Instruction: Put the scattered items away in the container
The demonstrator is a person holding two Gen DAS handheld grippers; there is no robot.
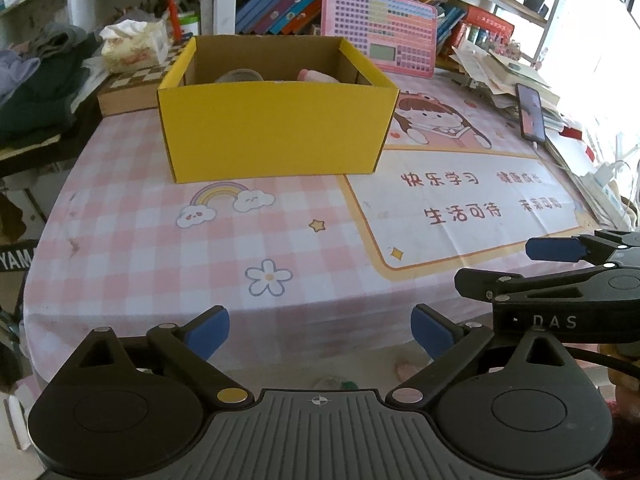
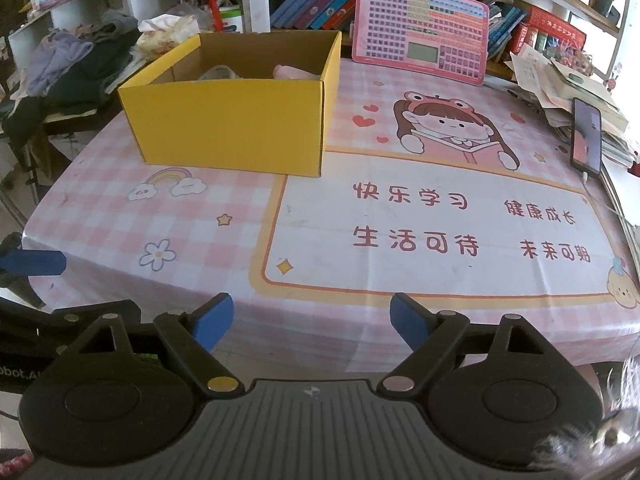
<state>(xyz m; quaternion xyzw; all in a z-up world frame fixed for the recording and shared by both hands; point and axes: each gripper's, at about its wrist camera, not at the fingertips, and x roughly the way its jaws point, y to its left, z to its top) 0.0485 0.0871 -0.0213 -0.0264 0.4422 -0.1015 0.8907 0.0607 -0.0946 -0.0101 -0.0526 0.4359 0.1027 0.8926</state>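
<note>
left gripper [image 1: 320, 330]: jaws wide apart, nothing between the blue pads, hanging over the near edge of the bench.
right gripper [image 2: 312, 322]: jaws spread, empty, also over the near edge; seen from the left wrist view it sits just to the right, side-on.
yellow box [image 1: 276, 128]: open-topped cardboard container, standing on the far left part of the bench, well apart from both grippers.
box contents: a pink item [image 1: 316, 76] and a pale rounded item [image 1: 240, 76] show just above the front wall; can't tell what they are.
bench [image 1: 160, 248]: pink checked cloth with cartoon print; the stretch between the box and the near edge is open, and so is the printed panel to the right of the box.
near edge: cloth folds down over it right in front of both grippers.
left edge: cloth drops off just left of the box; a checkered board [image 1: 136, 78] butts against the box's back-left corner.
back edge: pink keyboard toy [image 2: 420, 28] leans upright behind the box, books behind it.
right edge: phone [image 2: 586, 138] propped on a paper stack [image 2: 560, 76], cable running along the edge.
</note>
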